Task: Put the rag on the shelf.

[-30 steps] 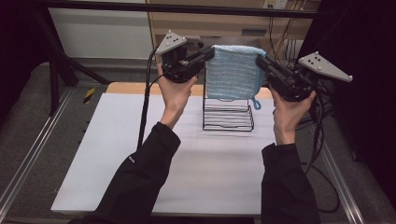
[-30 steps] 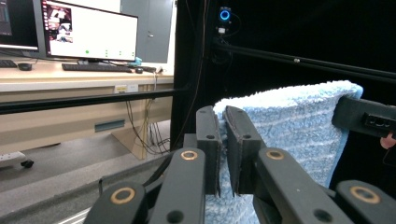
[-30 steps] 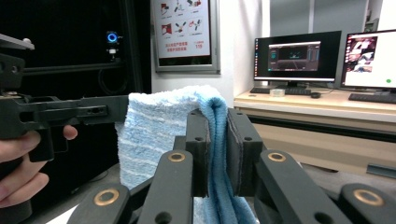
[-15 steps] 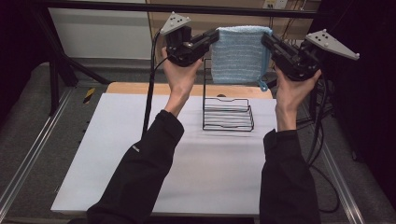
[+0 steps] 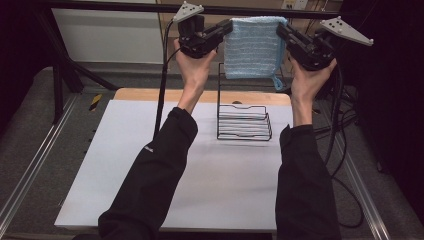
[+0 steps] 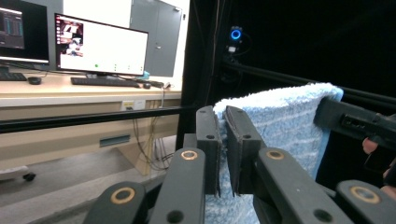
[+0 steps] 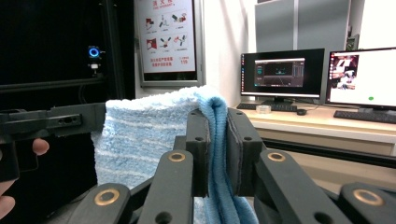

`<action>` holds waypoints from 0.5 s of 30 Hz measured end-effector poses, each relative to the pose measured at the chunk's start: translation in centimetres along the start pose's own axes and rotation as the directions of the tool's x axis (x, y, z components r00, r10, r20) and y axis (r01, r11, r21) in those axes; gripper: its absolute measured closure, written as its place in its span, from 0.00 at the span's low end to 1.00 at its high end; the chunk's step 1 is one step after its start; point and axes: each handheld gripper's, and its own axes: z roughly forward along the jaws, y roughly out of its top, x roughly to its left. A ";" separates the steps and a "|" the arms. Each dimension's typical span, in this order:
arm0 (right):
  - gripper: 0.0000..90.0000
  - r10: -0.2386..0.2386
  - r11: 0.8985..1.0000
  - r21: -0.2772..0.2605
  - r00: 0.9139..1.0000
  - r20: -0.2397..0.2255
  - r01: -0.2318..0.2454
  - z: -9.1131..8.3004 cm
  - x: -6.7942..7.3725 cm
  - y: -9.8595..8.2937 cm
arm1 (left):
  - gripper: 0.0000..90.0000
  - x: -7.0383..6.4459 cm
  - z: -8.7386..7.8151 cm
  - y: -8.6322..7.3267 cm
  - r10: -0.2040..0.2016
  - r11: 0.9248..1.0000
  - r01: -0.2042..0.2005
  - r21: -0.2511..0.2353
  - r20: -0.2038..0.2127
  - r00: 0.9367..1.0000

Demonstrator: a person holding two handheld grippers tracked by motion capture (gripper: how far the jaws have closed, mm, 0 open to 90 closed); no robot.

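**Blue towel held up between two hand-held grippers**

The towel [image 5: 255, 47] is light blue with pale stripes. It hangs flat in the air, above the far edge of the table [image 5: 125, 175] and above the wire rack [image 5: 244, 122]. It does not touch the rack. A small loop hangs from the towel's lower right corner.

The left hand-held gripper [image 5: 224, 31] is clamped on the top left corner of the towel. In the left gripper view its jaws stand close together with the cloth edge between them. The right hand-held gripper [image 5: 282, 31] is clamped on the top right corner; in the right gripper view the folded edge passes between its jaws.

The black rack stands on the white table near the far edge, toward the right side. Behind the table there are desks with lit monitors [image 7: 282, 74].
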 end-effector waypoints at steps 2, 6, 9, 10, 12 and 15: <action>0.90 -0.003 1.000 0.002 1.000 0.006 0.003 0.5 -0.2 0.1 | 0.93 0.2 0.3 0.1 -0.006 1.000 0.006 -0.005 -0.001 1.000; 0.90 -0.007 1.000 -0.004 1.000 0.004 0.007 1.1 -0.5 0.4 | 0.93 0.4 0.5 0.2 0.016 1.000 -0.016 -0.013 -0.007 1.000; 0.90 0.006 1.000 -0.009 1.000 -0.009 -0.006 1.6 -0.8 0.2 | 0.93 0.8 0.7 -0.1 0.013 1.000 -0.013 -0.011 -0.010 1.000; 0.90 0.005 1.000 -0.001 1.000 -0.011 -0.005 1.7 -0.9 0.0 | 0.93 0.9 0.8 -0.3 0.015 1.000 -0.015 -0.004 -0.010 1.000; 0.90 0.006 1.000 0.013 1.000 -0.008 -0.005 1.8 -1.1 -0.7 | 0.93 1.2 0.9 -0.9 0.013 1.000 -0.013 0.010 -0.009 1.000; 0.90 0.021 0.999 0.026 1.000 -0.006 -0.021 1.6 -1.3 -1.9 | 0.93 1.3 1.2 -1.9 0.021 0.999 -0.021 0.031 -0.010 1.000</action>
